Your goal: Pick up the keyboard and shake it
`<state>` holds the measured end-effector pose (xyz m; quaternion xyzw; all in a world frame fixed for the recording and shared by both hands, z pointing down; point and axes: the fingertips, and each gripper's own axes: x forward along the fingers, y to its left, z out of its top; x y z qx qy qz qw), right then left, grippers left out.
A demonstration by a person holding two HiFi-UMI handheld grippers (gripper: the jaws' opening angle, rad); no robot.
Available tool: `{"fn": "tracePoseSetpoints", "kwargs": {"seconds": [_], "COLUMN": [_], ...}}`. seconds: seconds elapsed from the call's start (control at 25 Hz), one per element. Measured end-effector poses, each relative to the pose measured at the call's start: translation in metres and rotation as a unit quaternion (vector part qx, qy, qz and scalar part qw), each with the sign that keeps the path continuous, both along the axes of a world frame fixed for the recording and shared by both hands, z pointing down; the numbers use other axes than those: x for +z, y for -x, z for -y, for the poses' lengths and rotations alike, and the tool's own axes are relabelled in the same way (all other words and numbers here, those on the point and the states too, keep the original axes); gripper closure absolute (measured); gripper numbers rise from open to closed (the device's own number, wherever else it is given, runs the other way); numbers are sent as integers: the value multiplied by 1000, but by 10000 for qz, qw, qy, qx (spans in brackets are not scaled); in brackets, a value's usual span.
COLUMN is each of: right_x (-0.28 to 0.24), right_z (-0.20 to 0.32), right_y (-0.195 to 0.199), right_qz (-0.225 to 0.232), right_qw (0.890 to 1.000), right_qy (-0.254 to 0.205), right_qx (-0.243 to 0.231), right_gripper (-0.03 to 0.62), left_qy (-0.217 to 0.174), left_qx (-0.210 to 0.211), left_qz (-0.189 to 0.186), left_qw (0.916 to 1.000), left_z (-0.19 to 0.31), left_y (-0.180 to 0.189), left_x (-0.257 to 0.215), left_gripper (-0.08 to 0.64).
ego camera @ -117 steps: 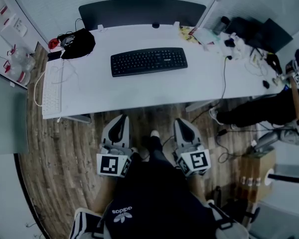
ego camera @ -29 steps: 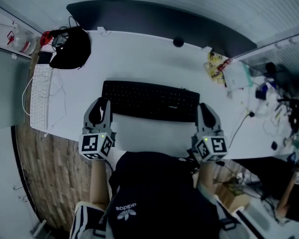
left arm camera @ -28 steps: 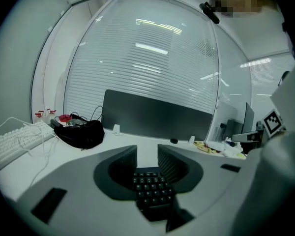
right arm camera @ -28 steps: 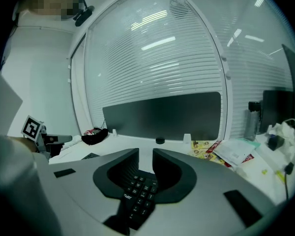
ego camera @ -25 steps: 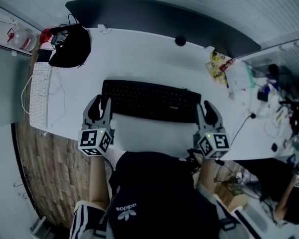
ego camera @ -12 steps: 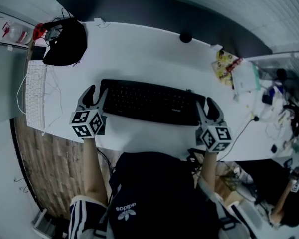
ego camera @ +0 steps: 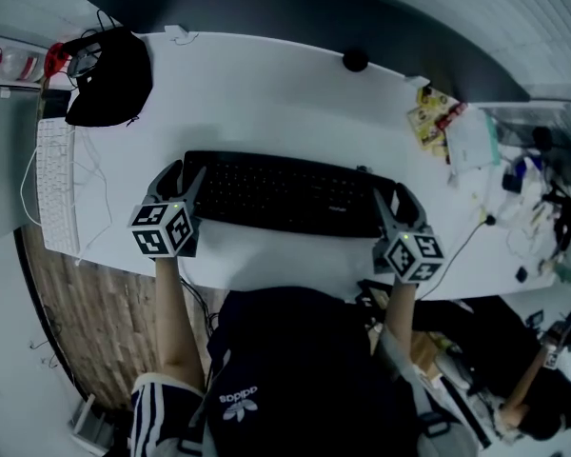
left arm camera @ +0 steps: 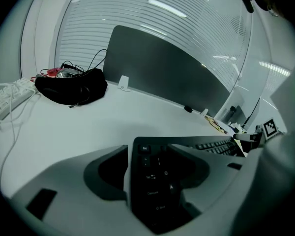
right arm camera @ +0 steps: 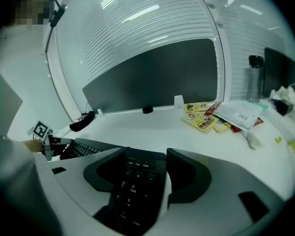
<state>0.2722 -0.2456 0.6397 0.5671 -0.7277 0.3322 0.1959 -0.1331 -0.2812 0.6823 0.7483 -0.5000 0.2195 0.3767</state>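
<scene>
One big white desk takes up most of the head view, and the black keyboard lies flat on it about dead centre, a bit nearer the 6 o'clock edge. Off at 10 o'clock from it sits a black bag. There's a white keyboard along the desk's 9 o'clock edge and some snack packets at 2 o'clock. The left gripper is at the black keyboard's 9 o'clock end and the right gripper at its 3 o'clock end. Both sets of fingers have just been opening and stand wide apart. The gripper views show the Esc corner between the left ones and the numpad end between the right ones. Nothing is pinched yet, so it's not lifted. My worry is that each side only has a short bit of a thin end to grab. If one side closes before the other, or bites keycaps instead of the frame, I'd guess the thing twists or pops loose once the shaking starts and smacks back onto the desk.
</scene>
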Motion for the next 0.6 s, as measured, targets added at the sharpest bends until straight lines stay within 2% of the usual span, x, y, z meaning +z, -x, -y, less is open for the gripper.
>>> {"fn": "tracePoseSetpoints", "kwargs": {"seconds": [0.16,0.4,0.52,0.6], "right_x": [10,22,24,22], "right_z": [-4,-5,-4,-3], "right_y": [-14,-9,-4,0], "right_qz": [3,688,956,931], "right_qw": [9997,9963,9940,9943], "right_qy": [203,455,490,504], "right_qx": [166,223,202,147], "right_gripper": [352,351,353,352], "left_qy": [146,393,445,396], "left_qx": [31,-7,109,175], "left_qz": [-221,-561,-555,-463], "left_qw": [9996,9977,9974,9980], "left_z": [0,0,-1,-2], "left_y": [-2,-1,-5,-7], "left_x": [3,7,7,7], "left_gripper": [333,330,330,330]}}
